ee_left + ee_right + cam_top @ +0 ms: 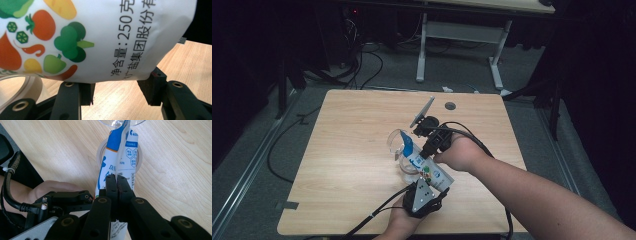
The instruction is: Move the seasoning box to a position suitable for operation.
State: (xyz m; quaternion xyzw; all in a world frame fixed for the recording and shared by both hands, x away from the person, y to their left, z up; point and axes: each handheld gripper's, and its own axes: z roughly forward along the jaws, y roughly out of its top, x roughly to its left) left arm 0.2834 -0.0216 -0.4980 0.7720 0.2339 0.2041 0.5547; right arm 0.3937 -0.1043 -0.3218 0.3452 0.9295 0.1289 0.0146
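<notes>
Item: white salt pouch (426, 167) with blue top and vegetable print, tilted above the wooden table (352, 150), its mouth over a clear glass (399, 145).

Left gripper (427, 192): clamped on the pouch's lower end, pads pressing both sides.

Right gripper (117, 185): clenched flat on the pouch's upper edge.

Roll of tape (100, 155): lying beneath the pouch.

Your right gripper (117, 183) has its jaws pressed together, just beyond your left gripper (116, 92), whose jaws stand apart.
</notes>
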